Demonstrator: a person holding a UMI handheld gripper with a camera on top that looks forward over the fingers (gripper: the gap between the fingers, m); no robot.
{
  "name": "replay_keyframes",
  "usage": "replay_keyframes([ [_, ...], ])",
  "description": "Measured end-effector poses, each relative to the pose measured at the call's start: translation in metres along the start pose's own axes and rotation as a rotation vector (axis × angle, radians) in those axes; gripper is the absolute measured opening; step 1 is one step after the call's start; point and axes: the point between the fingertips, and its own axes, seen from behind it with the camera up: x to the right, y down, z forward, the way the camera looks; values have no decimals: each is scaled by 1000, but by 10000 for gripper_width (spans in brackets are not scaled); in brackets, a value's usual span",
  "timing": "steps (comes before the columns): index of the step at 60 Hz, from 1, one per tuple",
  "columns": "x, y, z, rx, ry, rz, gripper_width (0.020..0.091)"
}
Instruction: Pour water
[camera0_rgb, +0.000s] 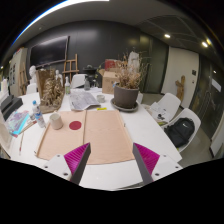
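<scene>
The tongs (109, 160) hang apart and hold nothing above a tan mat (95, 135) on the white surface (150, 128). A clear water bottle (37, 108) stands far ahead on their left, beside a small pink cup (57, 122).

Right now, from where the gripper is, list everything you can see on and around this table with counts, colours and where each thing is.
Table: one, white, under and ahead of the fingers.
Mat: one, tan, flat on the table just ahead of the fingers.
Small round object: one, red, on the mat's far left part.
Cup: one, pinkish, left of the mat.
Bottle: one, clear, left of the cup.
Potted plant: one, dry stems in a grey pot, beyond the mat.
Chairs: two, white, right of the table; the nearer holds something black.
Gripper: one, magenta pads, fingers open, nothing between them.
</scene>
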Motion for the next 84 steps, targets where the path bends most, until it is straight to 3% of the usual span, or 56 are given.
replay_keyframes([
  [16, -106, -8, 19, -8, -113, -29, 856],
  [37, -343, -33, 62, 67, -291, -71, 859],
  [52, -472, -58, 147, 159, -306, -90, 858],
  [66, -524, -68, 252, 165, -253, -60, 849],
  [71, -531, -66, 276, 166, -236, -60, 790],
  [75, -533, -65, 290, 168, -224, -63, 667],
  [78, -538, -66, 295, 176, -234, -64, 538],
  [84, -538, -68, 298, 201, -238, -63, 474],
])
